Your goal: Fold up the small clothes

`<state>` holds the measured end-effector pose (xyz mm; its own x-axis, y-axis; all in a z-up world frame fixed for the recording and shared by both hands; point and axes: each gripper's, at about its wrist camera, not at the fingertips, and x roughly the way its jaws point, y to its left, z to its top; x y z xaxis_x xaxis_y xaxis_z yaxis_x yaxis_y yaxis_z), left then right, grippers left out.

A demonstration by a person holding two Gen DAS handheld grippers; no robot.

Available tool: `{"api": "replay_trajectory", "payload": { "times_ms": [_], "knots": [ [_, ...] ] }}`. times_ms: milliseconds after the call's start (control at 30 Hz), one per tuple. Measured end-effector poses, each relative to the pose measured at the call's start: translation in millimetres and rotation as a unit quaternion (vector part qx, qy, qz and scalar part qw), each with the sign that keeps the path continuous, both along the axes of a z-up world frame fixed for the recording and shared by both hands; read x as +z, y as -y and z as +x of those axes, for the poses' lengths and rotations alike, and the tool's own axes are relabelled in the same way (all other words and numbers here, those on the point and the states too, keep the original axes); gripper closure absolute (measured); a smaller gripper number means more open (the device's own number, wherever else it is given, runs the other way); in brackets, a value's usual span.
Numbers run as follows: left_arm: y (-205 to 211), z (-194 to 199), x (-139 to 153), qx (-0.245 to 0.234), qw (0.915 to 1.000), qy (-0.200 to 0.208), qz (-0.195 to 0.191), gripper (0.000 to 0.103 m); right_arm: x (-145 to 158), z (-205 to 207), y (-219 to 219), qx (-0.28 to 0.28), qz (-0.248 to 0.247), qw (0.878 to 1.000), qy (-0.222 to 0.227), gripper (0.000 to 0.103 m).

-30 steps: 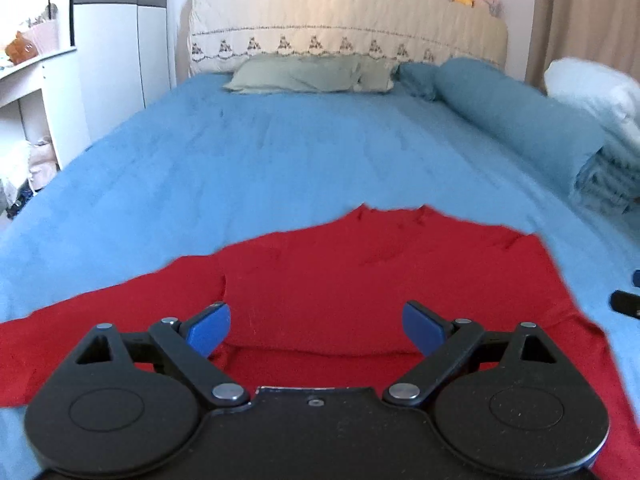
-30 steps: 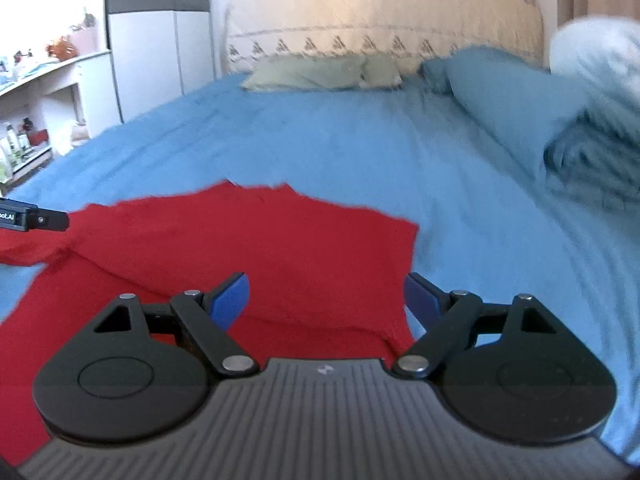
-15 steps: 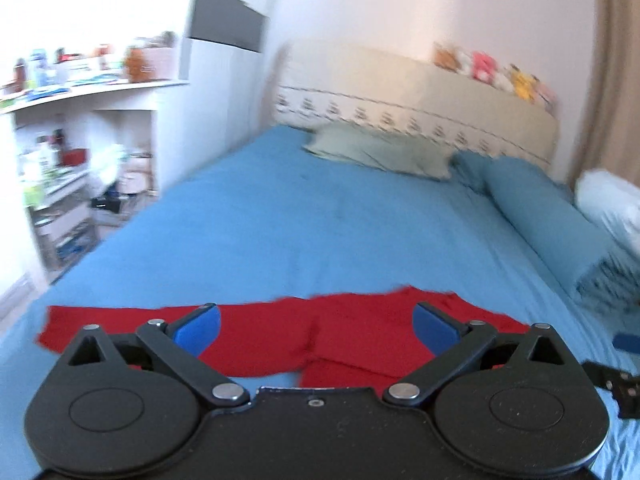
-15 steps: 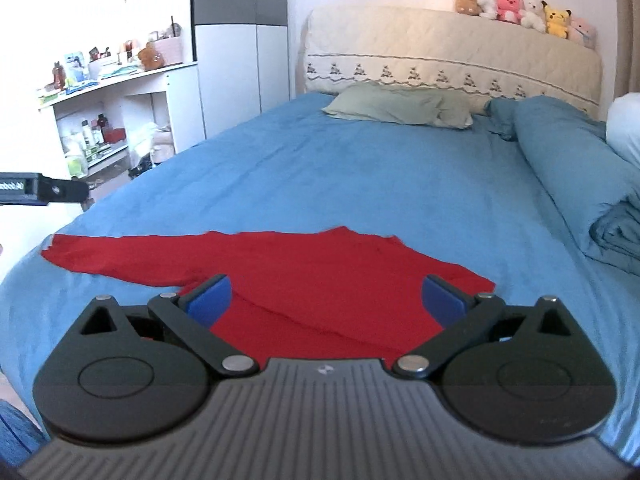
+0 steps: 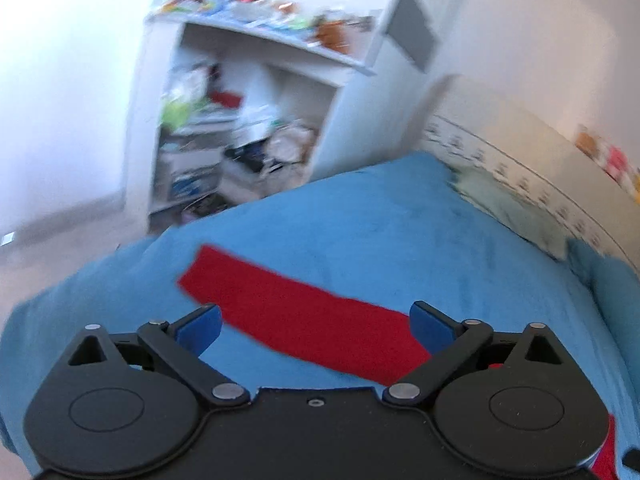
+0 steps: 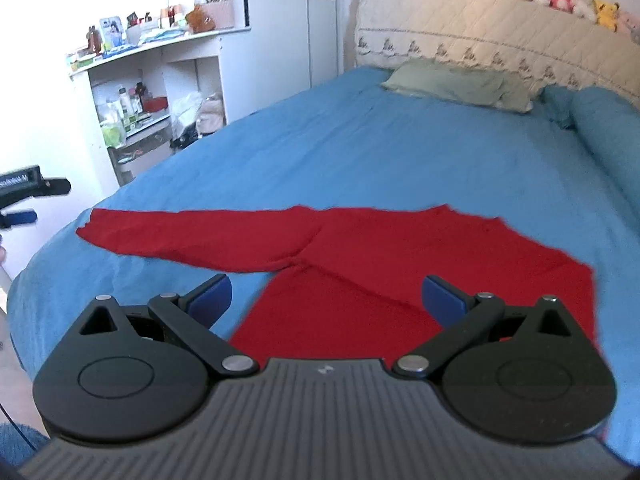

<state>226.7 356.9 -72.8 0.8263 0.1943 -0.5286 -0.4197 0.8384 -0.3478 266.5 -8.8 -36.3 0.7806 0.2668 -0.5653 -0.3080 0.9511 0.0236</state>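
Red garment (image 6: 400,264) lies flat on the bed (image 6: 360,152) near its foot edge, one sleeve (image 5: 280,304) stretched toward the left edge; no complete fold visible, so folding looks largely outstanding; left tool (image 5: 316,326) released, jaws just narrowed slightly, gripping nothing; right tool (image 6: 326,298) released, empty.

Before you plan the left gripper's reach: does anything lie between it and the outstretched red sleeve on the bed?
Nothing visible does. The left gripper stands open above the red sleeve, with only blue bedding around it.
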Motion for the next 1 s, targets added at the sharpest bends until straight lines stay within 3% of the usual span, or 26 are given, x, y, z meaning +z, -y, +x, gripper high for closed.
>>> {"api": "replay_trajectory", "payload": {
  "times_ms": [167, 300, 533, 633, 700, 733, 867, 1000],
  "knots": [
    [-45, 20, -53, 0.032, 0.9984, -0.006, -0.047, 0.017, -37, 23, -34, 0.013, -0.011, 1.0, -0.02, 0.0],
    [-61, 37, -78, 0.037, 0.9963, -0.012, -0.077, 0.036, -56, 36, -49, 0.017, -0.006, 0.999, -0.028, 0.0],
    [-74, 60, -94, 0.051, 0.9963, -0.013, -0.067, 0.052, -74, 51, -55, 0.016, 0.001, 1.0, -0.022, 0.0],
    [-78, 69, -96, 0.062, 0.9962, -0.02, -0.058, 0.068, -79, 53, -54, 0.013, 0.004, 1.0, -0.024, 0.0],
    [-81, 73, -97, 0.07, 0.9957, -0.029, -0.053, 0.093, -81, 55, -53, 0.013, 0.004, 1.0, -0.026, 0.0],
    [-83, 74, -98, 0.071, 0.9955, -0.03, -0.056, 0.097, -81, 55, -53, 0.012, 0.004, 1.0, -0.027, 0.0],
    [-83, 73, -93, 0.069, 0.9955, -0.028, -0.057, 0.099, -81, 56, -50, 0.01, 0.004, 1.0, -0.023, 0.0],
    [-68, 74, -67, 0.053, 0.9979, -0.015, -0.035, 0.099, -77, 54, -36, 0.001, 0.015, 1.0, -0.015, 0.0]
  ]
}}
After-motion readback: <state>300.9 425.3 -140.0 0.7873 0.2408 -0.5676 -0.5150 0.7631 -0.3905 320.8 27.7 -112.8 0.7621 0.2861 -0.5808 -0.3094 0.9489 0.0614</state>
